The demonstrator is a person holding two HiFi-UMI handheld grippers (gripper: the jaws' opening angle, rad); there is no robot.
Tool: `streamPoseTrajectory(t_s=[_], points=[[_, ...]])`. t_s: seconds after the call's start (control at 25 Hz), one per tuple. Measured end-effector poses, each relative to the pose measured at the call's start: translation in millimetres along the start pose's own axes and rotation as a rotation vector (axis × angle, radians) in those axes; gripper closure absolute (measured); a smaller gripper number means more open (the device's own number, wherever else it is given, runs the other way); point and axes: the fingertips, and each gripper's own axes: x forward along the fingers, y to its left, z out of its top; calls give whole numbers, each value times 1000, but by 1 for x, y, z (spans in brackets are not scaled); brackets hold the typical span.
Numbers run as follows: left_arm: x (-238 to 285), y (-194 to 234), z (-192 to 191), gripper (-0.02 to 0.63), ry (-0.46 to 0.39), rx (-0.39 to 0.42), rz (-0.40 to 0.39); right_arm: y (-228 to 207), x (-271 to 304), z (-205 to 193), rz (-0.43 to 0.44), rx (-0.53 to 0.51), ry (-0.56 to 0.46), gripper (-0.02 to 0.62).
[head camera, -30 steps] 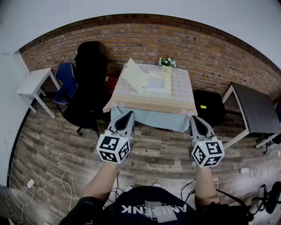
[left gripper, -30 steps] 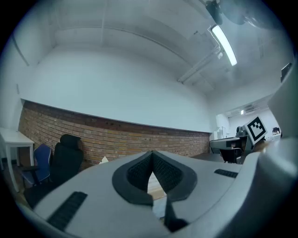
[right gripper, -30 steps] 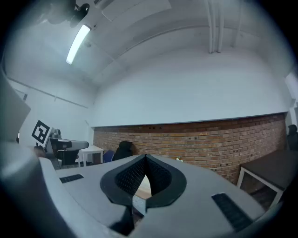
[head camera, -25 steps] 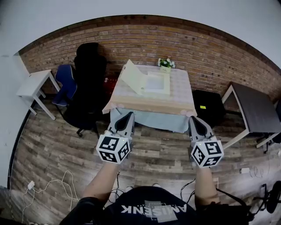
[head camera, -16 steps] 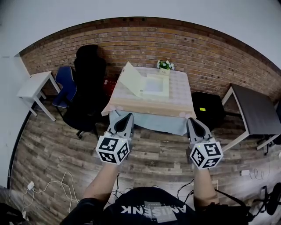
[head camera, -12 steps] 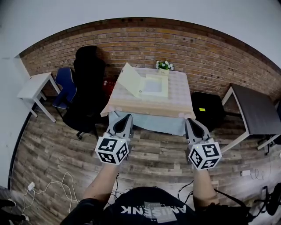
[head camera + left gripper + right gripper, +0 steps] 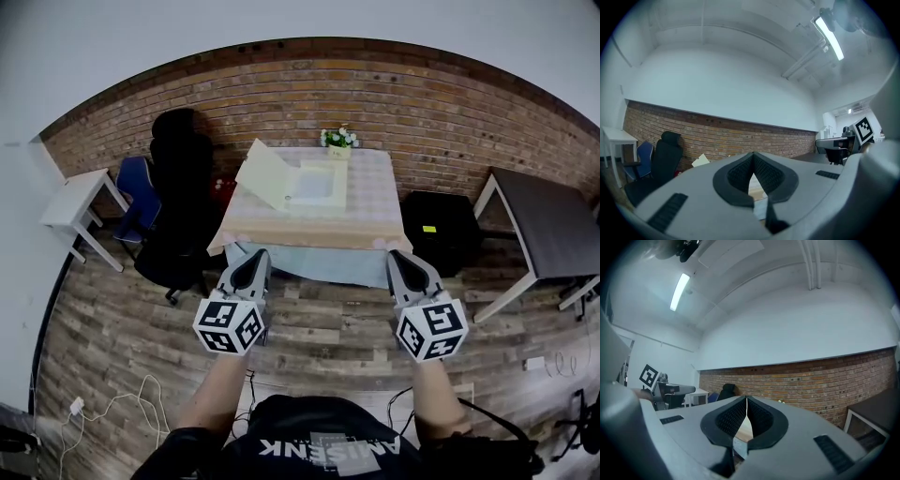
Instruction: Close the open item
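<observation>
A pale box (image 7: pixel 312 186) lies on the cloth-covered table (image 7: pixel 375 211) by the brick wall, its lid (image 7: pixel 265 175) tilted up and leaning left; the lid (image 7: pixel 700 160) also shows in the left gripper view. My left gripper (image 7: pixel 251 264) hangs over the wooden floor short of the table's front left corner, jaws pressed together, empty. My right gripper (image 7: pixel 401 263) hangs level with it near the front right corner, also shut and empty. Both grippers are well apart from the box.
A small flower pot (image 7: pixel 337 141) stands at the table's back edge. A black office chair (image 7: pixel 178 197) and a blue chair (image 7: pixel 137 187) are left of the table, a white side table (image 7: pixel 75 202) farther left. A black case (image 7: pixel 441 225) and a dark desk (image 7: pixel 544 230) are to the right. Cables (image 7: pixel 112 412) lie on the floor.
The table and box have slid slightly left and up in the head view. Both grippers have shifted a little leftward and stayed shut.
</observation>
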Motion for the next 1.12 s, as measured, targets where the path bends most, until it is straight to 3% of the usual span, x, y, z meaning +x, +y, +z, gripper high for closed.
streamPoseTrajectory(t_s=[0.52,1.12], points=[[23,-10,-18,595,28,10,-12,-25,11,-19,11,20,8,554],[110,65,-10,594,11,12,-71,-36,115,-16,-32,5,33,554]])
